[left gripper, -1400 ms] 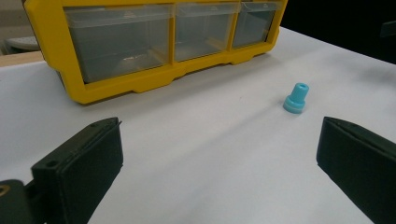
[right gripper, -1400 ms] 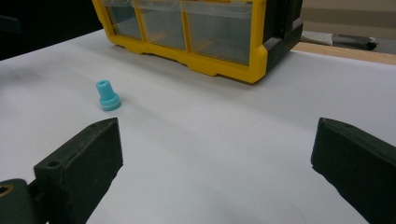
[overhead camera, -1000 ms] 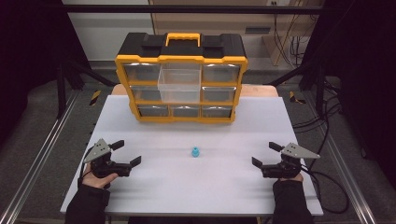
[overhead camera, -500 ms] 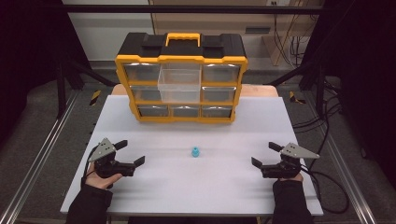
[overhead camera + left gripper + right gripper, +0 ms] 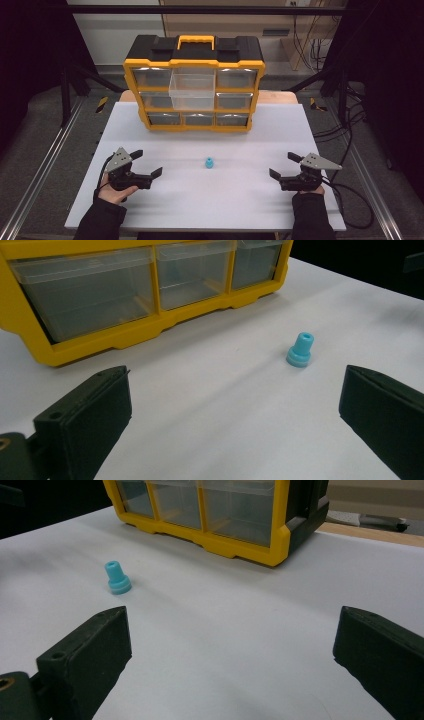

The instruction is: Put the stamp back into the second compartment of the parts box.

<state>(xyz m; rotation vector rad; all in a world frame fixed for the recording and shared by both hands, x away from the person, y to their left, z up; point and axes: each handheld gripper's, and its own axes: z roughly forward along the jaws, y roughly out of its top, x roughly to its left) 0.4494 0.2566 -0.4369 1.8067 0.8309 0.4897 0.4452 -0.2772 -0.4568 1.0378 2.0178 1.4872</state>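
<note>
Near the blue plug (image 5: 208,163), left gripper (image 5: 146,163) agape.

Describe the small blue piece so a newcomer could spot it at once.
Start at the yellow drawer cabinet at the back of the white table. In front of it, apart, stands the blue piece, upright between both grippers: a narrow neck on a wider base.
</note>
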